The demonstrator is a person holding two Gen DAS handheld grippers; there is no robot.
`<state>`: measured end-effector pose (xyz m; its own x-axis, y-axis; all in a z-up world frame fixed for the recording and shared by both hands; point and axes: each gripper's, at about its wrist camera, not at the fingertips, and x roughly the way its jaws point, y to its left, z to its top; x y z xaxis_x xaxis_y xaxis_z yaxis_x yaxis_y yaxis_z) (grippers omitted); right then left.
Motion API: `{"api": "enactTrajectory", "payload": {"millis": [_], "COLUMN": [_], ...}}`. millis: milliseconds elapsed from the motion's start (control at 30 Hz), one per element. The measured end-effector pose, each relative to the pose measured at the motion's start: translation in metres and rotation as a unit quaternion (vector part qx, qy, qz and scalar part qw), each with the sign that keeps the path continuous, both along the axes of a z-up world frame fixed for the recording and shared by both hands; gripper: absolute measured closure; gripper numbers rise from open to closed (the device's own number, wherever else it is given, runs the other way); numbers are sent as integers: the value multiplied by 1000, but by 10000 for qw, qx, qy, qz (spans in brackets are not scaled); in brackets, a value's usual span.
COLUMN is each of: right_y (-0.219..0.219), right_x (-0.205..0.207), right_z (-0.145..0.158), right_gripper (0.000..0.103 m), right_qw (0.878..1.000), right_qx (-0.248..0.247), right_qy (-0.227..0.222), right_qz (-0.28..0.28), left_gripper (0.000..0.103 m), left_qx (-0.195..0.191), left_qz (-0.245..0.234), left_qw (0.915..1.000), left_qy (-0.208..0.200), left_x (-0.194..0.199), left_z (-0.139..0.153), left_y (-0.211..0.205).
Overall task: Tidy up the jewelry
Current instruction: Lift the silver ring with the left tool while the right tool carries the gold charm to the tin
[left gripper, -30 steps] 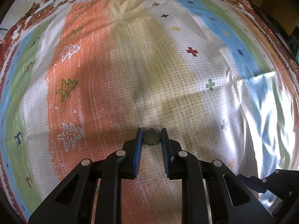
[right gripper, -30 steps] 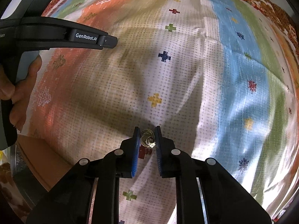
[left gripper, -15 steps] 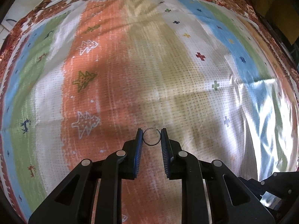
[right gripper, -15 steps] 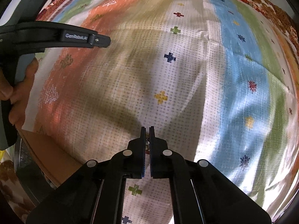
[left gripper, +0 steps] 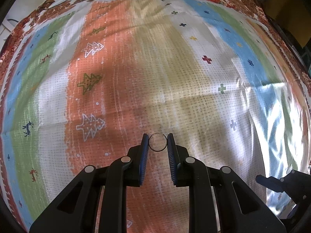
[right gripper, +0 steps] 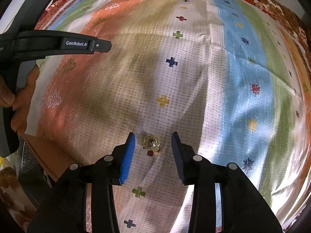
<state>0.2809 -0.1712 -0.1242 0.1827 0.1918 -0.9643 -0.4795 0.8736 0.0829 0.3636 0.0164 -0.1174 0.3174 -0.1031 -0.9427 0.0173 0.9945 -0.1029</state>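
In the left wrist view my left gripper is shut on a thin dark metal ring, held by its edges between the blue pads above the patterned cloth. In the right wrist view my right gripper is open, its blue pads wide apart. A small gold ring with a clear stone lies on the cloth between the fingertips, touching neither pad. The left gripper's black body and the hand holding it show at the left of that view.
The colourful striped cloth with crosses and tree prints covers the whole surface. A brown cardboard edge shows at the lower left of the right wrist view, beside the cloth's edge. The other gripper's black tip shows at the lower right of the left wrist view.
My right gripper shut on the gold ring half a second ago and has now opened wide, leaving it on the cloth. My left gripper keeps its ring and has lifted and tilted slightly.
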Motion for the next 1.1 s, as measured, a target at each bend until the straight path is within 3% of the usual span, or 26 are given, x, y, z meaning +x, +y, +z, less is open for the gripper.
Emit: {"api": "enactTrajectory", "payload": {"millis": [300,367,533,833,1100], "right_y": [16,19,23,19,13], "right_x": [4,5,5,3,-7], "right_z": [-20,-22,-27,-24,-3], "right_gripper": [62,65,86,86,87], "right_qw": [9996,9996,9995,9996,9998], "right_qx": [-196,-180,-167,-97,58], "right_qy": [72,80,118,107,-67], "right_qz": [192,204,255,229,172], "left_gripper": [84,84,84,84,84], "left_qx": [-25,-20,-20,-76,-87], "left_qz": [27,25,6,17,23], "left_qw": [10000,10000,10000,9999,9999], "left_qy": [-28,-26,-29,-107,-138], "left_x": [0,0,0,-3,-9], "left_z": [1,1,1,8,13], "left_y": [3,3,1,1,1]}}
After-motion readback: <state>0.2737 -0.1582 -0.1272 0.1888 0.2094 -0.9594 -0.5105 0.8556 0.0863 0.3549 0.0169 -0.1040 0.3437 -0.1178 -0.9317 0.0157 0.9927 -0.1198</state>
